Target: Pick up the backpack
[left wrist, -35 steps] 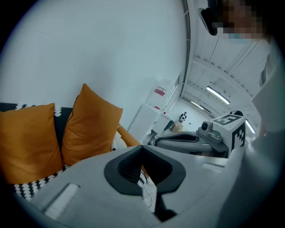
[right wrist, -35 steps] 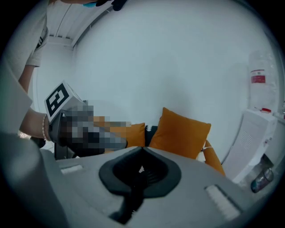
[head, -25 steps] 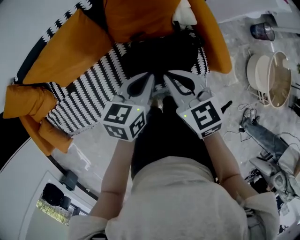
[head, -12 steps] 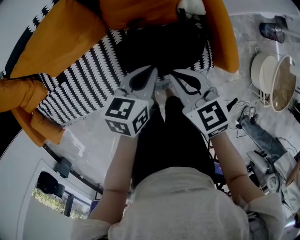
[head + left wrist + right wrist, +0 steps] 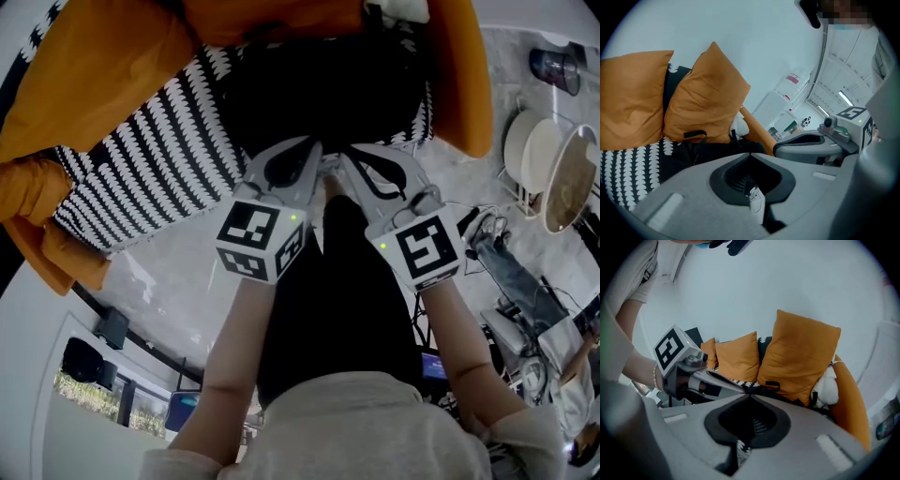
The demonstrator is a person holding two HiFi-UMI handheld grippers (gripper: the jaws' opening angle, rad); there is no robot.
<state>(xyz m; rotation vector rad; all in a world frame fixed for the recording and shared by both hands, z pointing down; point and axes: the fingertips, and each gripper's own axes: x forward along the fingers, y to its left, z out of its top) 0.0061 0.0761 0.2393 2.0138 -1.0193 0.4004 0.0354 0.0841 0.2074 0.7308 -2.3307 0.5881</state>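
The black backpack (image 5: pixel 319 89) lies on a sofa with a black-and-white patterned cover (image 5: pixel 141 178), between orange cushions (image 5: pixel 84 75). My left gripper (image 5: pixel 315 157) and right gripper (image 5: pixel 349 157) are side by side just in front of the backpack's near edge, both shut and empty. Whether their tips touch the bag I cannot tell. In the left gripper view the backpack (image 5: pixel 705 150) shows beyond the closed left gripper (image 5: pixel 750 153), under an orange cushion (image 5: pixel 705 96). In the right gripper view the backpack (image 5: pixel 785 398) lies past the closed right gripper (image 5: pixel 750 396).
A white plush toy (image 5: pixel 405 9) sits behind the backpack against the orange sofa arm (image 5: pixel 464 75). On the marble floor at right stand a round white appliance (image 5: pixel 548 159), a dark cup (image 5: pixel 553 67) and tangled cables (image 5: pixel 487 230). The person's dark trousers (image 5: pixel 328 300) fill the space below the grippers.
Both grippers have come down together, still shut and side by side. The sofa and backpack now sit higher and larger in the head view.
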